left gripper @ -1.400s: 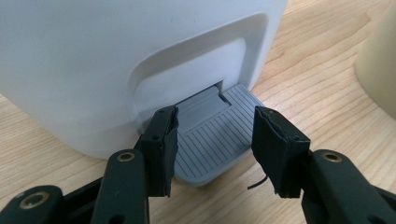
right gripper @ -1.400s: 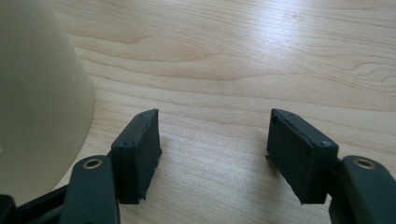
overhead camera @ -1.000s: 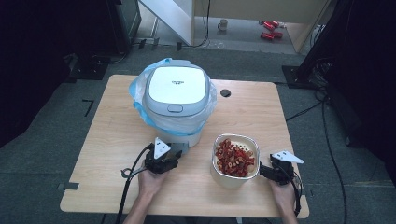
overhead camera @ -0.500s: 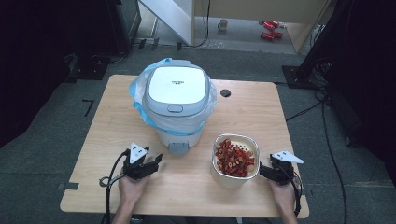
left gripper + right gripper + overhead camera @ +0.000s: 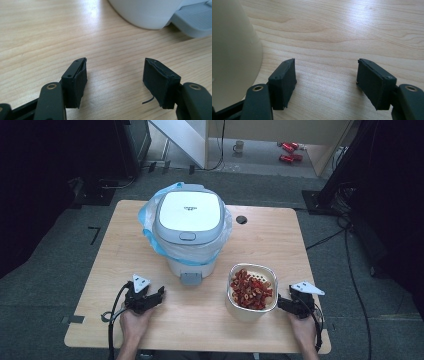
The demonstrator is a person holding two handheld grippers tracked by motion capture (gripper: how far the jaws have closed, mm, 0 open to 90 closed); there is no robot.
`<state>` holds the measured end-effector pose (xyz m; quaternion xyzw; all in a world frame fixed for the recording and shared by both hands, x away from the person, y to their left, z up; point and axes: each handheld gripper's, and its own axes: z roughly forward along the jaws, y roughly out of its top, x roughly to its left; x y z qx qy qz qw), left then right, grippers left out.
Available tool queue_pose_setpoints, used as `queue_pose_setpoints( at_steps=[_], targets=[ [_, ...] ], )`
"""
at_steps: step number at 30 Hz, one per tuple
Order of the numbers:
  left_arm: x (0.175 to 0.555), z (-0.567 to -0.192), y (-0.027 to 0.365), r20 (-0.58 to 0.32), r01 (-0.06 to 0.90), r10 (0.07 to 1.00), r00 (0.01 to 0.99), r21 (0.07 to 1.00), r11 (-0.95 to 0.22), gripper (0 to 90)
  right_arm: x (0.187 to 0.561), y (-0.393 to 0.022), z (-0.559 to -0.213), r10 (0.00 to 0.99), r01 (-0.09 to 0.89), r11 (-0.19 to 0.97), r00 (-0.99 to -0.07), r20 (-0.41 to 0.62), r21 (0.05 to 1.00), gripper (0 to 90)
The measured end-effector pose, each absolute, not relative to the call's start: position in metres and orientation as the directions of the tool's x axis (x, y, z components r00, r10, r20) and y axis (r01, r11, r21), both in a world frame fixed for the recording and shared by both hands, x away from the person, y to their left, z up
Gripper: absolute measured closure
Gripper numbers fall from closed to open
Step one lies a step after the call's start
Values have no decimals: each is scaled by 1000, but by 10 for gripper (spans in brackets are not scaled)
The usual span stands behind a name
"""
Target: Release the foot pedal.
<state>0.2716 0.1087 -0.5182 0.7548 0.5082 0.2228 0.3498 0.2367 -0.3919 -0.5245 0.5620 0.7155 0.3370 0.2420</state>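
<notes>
Step in hand, as judged: a pause between grasps. Left gripper (image 5: 159, 293) low over the table (image 5: 125, 245), jaws just opened wide, nothing between them. Right gripper (image 5: 280, 302) spread, empty, just beside the bowl of red pieces (image 5: 251, 287). Beyond: lidded bin (image 5: 189, 232), shut. The next move likely calls for opening the bin, then lifting the bowl.

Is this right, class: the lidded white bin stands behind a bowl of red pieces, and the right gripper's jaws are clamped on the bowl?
Not quite. The right gripper is open beside the bowl, gripping nothing, as the right gripper view shows. The bin does stand behind the bowl.
</notes>
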Motion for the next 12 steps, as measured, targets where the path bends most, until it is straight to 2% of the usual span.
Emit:
queue_pose_setpoints(
  at_steps=[3,12],
  targets=[
    [271,-518,105,10,604,921,388,752,-263,347,237,-392,-524,967,641,141,-251,32,754,319],
    [271,-518,106,3,609,921,389,749,-260,327,237,-392,-525,968,643,142,-248,30,753,303]
  ],
)
